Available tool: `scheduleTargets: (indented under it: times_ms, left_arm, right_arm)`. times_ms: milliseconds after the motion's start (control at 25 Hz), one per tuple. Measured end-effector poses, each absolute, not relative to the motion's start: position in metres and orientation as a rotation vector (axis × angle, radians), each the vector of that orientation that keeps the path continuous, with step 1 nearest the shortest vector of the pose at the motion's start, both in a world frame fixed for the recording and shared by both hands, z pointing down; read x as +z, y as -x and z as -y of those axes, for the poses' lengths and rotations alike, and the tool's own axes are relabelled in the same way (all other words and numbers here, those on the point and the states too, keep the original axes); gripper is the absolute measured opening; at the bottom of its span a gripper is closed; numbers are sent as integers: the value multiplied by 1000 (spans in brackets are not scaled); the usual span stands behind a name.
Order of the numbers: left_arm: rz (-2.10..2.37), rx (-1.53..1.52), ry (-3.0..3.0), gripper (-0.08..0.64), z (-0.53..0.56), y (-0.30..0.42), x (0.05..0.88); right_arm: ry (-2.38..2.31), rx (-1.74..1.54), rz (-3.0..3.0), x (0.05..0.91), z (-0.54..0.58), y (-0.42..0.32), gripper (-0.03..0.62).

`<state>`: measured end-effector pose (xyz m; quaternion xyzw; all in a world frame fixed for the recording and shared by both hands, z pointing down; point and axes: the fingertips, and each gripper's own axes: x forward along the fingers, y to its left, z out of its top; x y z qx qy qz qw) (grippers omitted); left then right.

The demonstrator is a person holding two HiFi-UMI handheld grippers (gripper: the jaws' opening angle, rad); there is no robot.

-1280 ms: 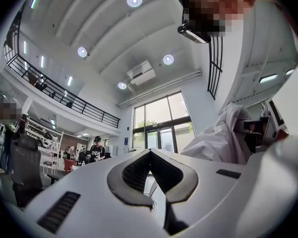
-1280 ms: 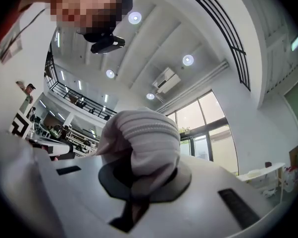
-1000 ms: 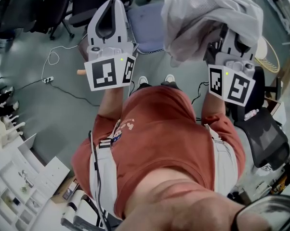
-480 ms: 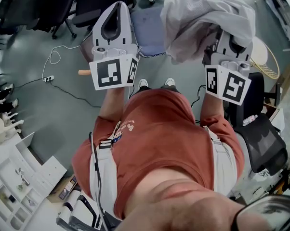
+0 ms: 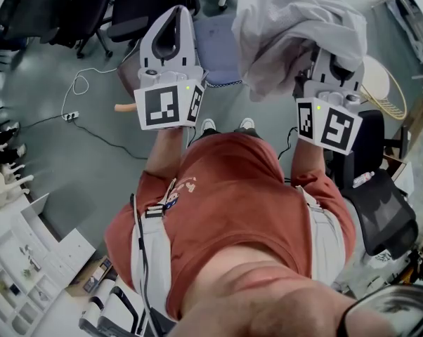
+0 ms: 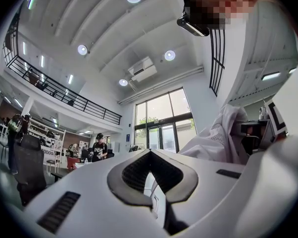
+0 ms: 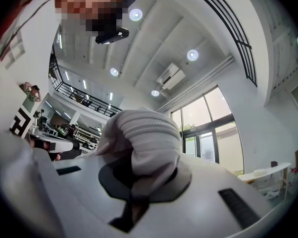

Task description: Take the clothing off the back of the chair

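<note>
Both right claw (image 5: 329, 65) tips under clothing (image 5: 296, 27)

Both raised: left hand-held gripper (image 5: 177, 12) closed empty, right hand-held gripper (image 5: 329, 60) clamped on clothing (image 5: 296, 27).

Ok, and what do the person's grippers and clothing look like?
Both the left gripper and right gripper are white plastic shells tapering to a point, with dark pads lining the jaws. Each carries a cube of black-and-white square markers and a small green light. The person wears a red short-sleeved shirt under pale harness straps.
</note>
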<state>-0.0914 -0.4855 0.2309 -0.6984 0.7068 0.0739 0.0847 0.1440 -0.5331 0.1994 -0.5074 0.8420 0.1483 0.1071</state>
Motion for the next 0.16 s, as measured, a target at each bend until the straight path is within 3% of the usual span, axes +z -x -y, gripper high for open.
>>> scheduleTargets:
  times_ms: [160]
  left_arm:
    - [-2098,215,2086,14,485,91,231]
  right_arm:
    - [1483,445,-2487,201,532,-140,31]
